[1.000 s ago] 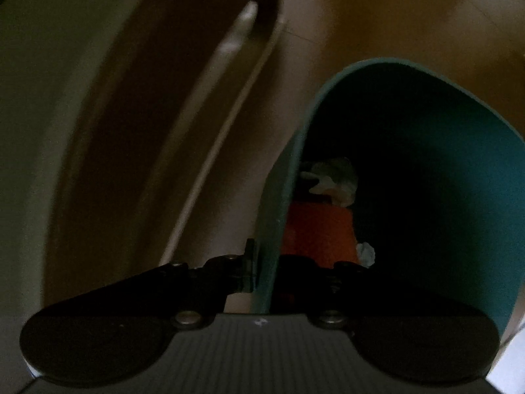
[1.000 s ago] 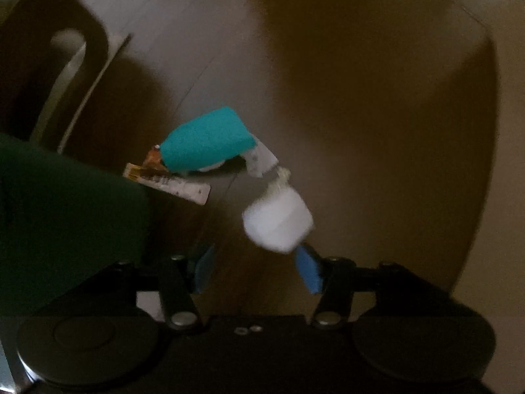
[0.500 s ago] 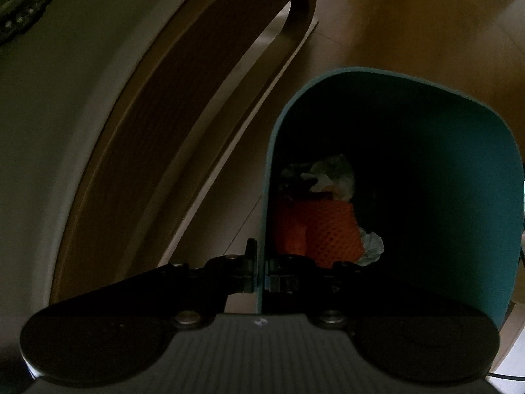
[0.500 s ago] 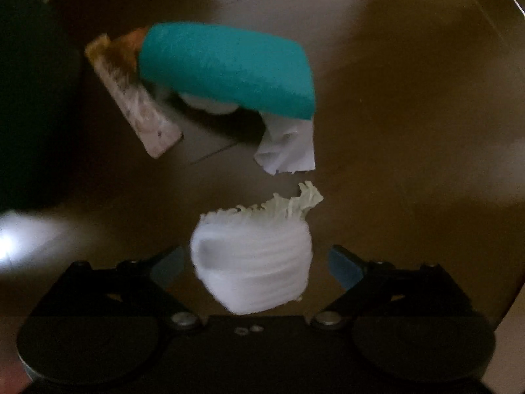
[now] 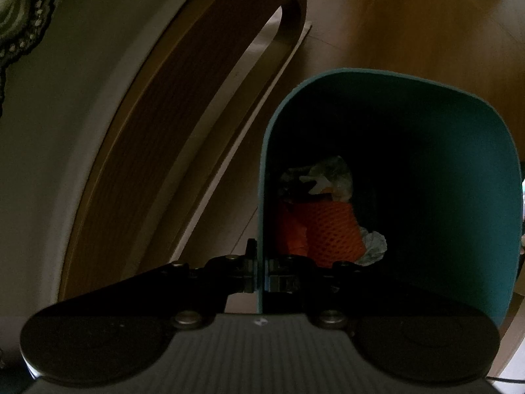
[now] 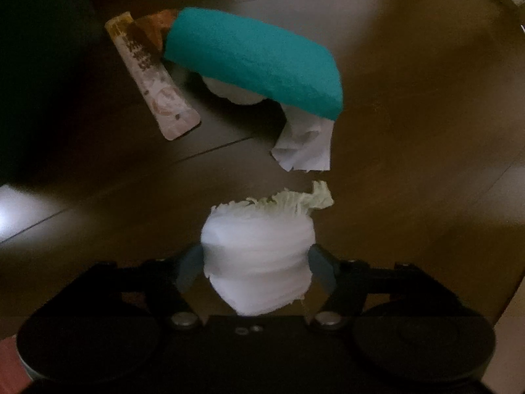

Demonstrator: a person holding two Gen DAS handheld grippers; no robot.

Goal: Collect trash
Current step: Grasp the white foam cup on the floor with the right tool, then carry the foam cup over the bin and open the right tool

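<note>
**Trash collection: part gathered, floor lot outstanding**

Already collected. We hold the teal bin (image 5: 410, 170) by its near wall: our left tool (image 5: 261, 275) is clamped on the rim, one finger outside, one inside. At the bottom of the bin we count an orange mesh sleeve (image 5: 331, 229), a crumpled pale wrapper (image 5: 328, 172) behind it and a small wad of white paper (image 5: 374, 246) to its right. A wooden chair frame (image 5: 183, 124) stands beside the bin, on the floor.

In hand. Our right tool (image 6: 256, 266) points down at the wooden floor (image 6: 410, 131) with a cabbage piece (image 6: 259, 256), white stalk and frilled pale green edge, between its blue fingers (image 6: 323, 271). The jaws have just been closing and both pads look to meet its sides; whether it is gripped firmly enough to lift, we cannot tell.

Still on the floor, beyond the cabbage:
- a teal foam sleeve (image 6: 252, 59), lying arched;
- a torn white paper scrap (image 6: 303, 144) at its right end;
- a white lump (image 6: 236, 93) half hidden under it;
- a printed sachet (image 6: 151, 75) at its left end.

We judge the job roughly half done: four floor items plus the cabbage remain to reach the bin.
</note>
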